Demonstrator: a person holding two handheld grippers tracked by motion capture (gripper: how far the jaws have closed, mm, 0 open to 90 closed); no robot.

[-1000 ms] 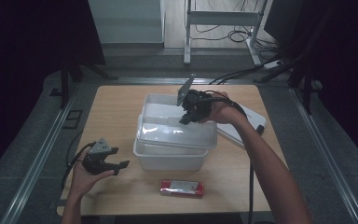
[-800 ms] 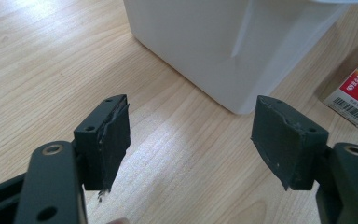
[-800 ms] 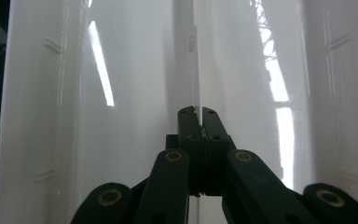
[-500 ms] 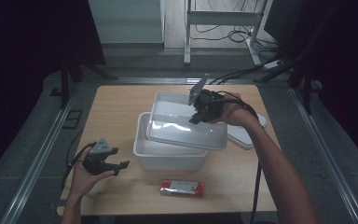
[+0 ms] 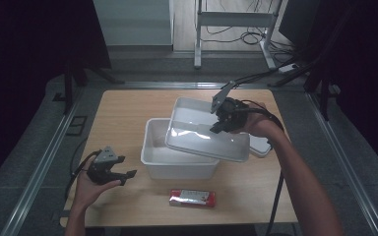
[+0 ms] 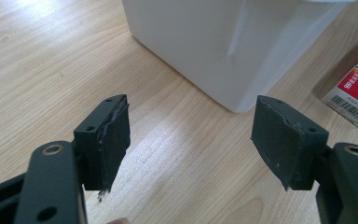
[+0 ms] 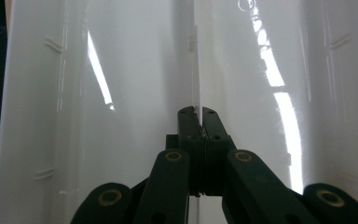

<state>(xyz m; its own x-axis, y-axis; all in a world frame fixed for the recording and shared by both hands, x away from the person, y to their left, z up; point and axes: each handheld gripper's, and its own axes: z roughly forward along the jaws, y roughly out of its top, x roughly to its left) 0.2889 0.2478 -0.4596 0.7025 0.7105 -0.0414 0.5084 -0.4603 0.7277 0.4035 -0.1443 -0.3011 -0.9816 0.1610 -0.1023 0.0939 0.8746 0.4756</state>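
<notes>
While the white lid (image 5: pixel 206 135) is pinched by its central rib in the right gripper (image 5: pixel 220 127), it should be kept level above the white bin (image 5: pixel 152 155) beneath, with the left gripper (image 5: pixel 123 175) held wide open.

Looks like a lab or test room, not a home. My jaws work over a plain light-wood surface (image 5: pixel 128 113) boxed in by metal rails (image 5: pixel 37 172) along the grey floor (image 5: pixel 24 147). Black curtains (image 5: pixel 34 39) hang on both sides (everything past them is dark). Behind the surface there's a white metal stand (image 5: pixel 234 19) with loose cables (image 5: pixel 248 37) lying on the floor, and a dark monitor (image 5: pixel 300 19) at the far right. No furnishings or decor, just rig hardware around one staged work spot.
</notes>
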